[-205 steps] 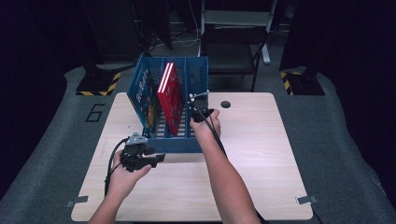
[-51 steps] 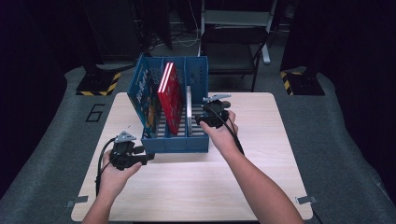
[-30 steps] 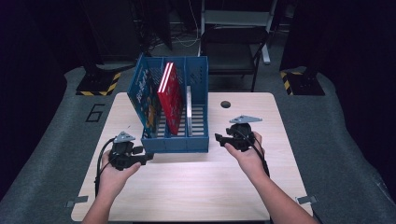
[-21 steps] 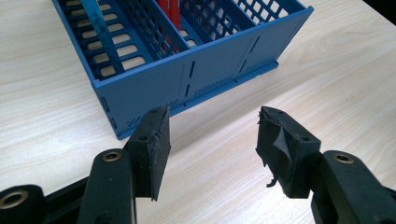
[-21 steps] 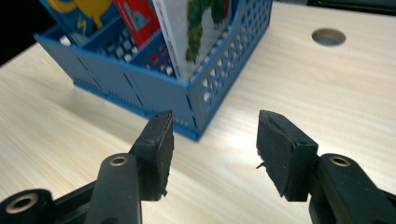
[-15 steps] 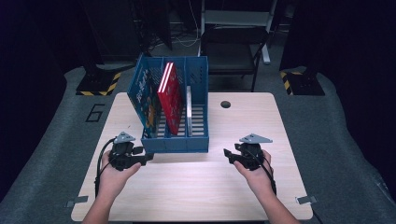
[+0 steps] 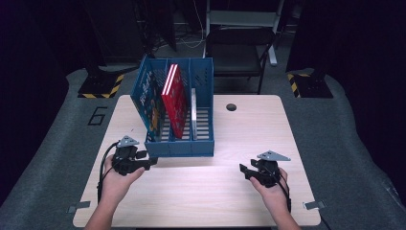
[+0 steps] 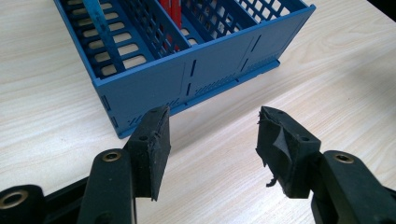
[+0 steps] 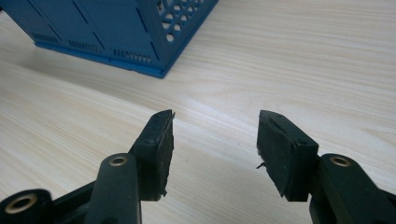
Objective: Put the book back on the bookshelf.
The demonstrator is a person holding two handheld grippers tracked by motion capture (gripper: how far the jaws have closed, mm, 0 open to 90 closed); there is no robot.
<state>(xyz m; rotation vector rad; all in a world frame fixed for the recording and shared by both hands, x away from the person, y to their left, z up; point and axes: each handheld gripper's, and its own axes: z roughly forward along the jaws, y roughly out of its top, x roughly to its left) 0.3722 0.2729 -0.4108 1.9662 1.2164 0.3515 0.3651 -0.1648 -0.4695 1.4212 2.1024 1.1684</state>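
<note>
1. Left gripper (image 7: 149, 162): jaws spread, nothing between them, parked low just in front of the blue file rack (image 7: 179, 146), likely at rest.
2. Right gripper (image 7: 246, 171): jaws spread, empty, well apart from the rack over bare table (image 7: 201, 191).
3. In the rack: red book (image 7: 174, 103) upright; a pale thin item beside it, possibly a folder.

- The right hand-held gripper (image 7: 247, 171) has drawn back from the blue slotted plastic file rack (image 7: 179, 143) to the light wooden table (image 7: 215, 191), near edge, jaws apart and empty.
</note>
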